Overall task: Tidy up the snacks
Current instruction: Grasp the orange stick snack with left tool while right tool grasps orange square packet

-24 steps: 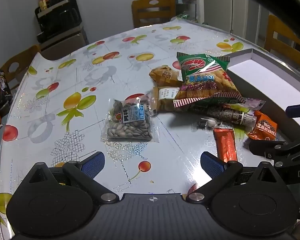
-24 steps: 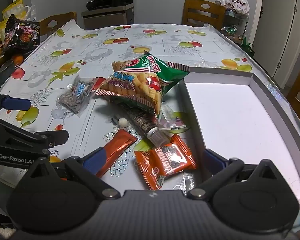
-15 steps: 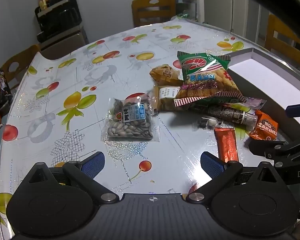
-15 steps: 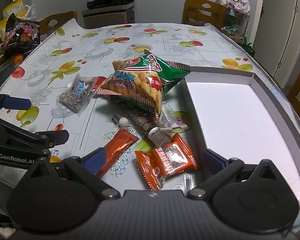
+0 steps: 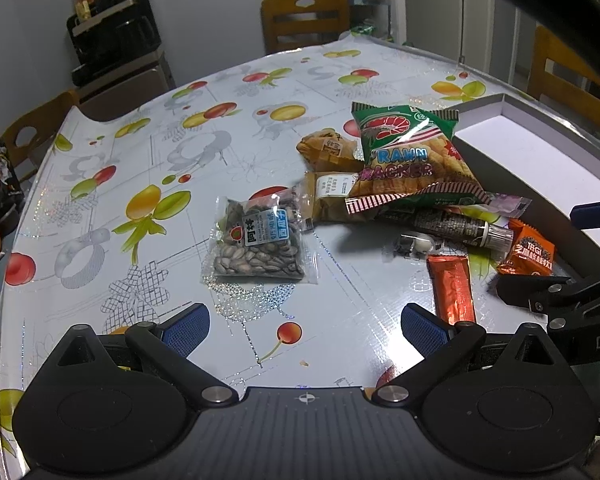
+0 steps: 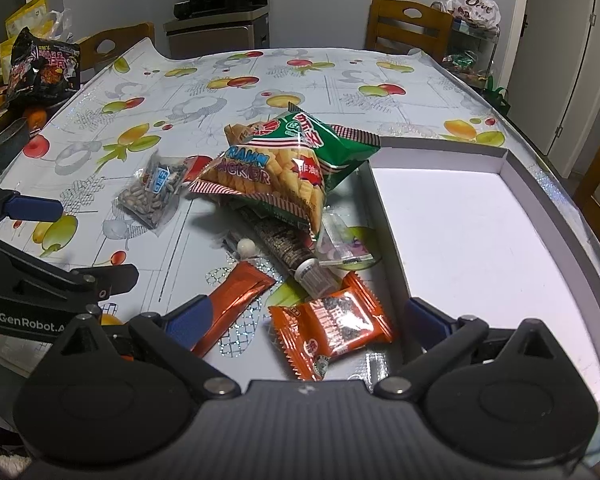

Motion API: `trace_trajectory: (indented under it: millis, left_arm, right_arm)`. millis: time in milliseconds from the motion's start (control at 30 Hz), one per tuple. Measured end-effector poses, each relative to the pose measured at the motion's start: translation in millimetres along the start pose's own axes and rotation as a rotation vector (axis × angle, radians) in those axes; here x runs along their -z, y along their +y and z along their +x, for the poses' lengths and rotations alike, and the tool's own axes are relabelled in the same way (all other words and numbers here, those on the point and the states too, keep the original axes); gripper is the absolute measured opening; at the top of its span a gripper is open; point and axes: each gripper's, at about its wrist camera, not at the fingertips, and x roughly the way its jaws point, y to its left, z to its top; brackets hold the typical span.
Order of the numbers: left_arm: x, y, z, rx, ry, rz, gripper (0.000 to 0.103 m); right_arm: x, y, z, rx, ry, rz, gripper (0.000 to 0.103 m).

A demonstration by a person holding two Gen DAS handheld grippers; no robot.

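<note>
**Both claws wide, snacks not yet in the box**

Left wrist view: my left claw (image 5: 304, 326) stands wide with nothing between its pads, angled down over bare counter (image 5: 172, 128). The seed bag (image 5: 260, 246) lies flat just ahead of it, apart from the main heap. Further right the prawn crackers (image 5: 408, 160) sit on top of the pile, over a tan pack (image 5: 328, 200) and a dark tube (image 5: 456, 224). An orange stick (image 5: 452, 288) and an orange pack (image 5: 530, 250) lie nearest my other claw, whose fingers show at the right edge. The white box (image 5: 548, 152) is beyond them, and the part I can see holds nothing.

Right wrist view: my right claw (image 6: 304, 320) is wide as well, holding nothing, and the orange pack (image 6: 332, 328) lies almost between its pads. The orange stick (image 6: 232, 304) runs under the left pad. The box (image 6: 476, 240) is just right of the pack, its near wall (image 6: 384, 232) touching the pile.

I judge the step in hand to be a first pick. To do it well, I would take the orange pack with the right claw: it is loose, nothing lies on it, and it is beside the box. I should close across its short width, catching the crimped edges, lift clear of the wall, then set it in a far corner so later packs have room. The seed bag suits the left claw, gripped gently at a seam.
</note>
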Motion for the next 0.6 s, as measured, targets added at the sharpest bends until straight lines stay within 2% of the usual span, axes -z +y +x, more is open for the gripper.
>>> trace_trajectory:
  millis: [367,467,533,600]
  left_arm:
    - [0,-6,-3,0.032,-0.049,0.029,0.103]
    - [2,-9,-2,0.075,-0.057,0.019,0.103]
    - [3,-13,-1,0.087,-0.035,0.044,0.103]
    - [4,-18,0,0.109,-0.029,0.067,0.103]
  right_arm:
    - [4,-20,-11,-0.03,-0.026,-0.028,0.103]
    - [11,-22,-12,-0.023,-0.039,-0.057,0.103]
    - [14,-23,-11,-0.019,-0.042,-0.067,0.103]
    - [16,-23,-11,-0.022,-0.052,-0.087,0.098]
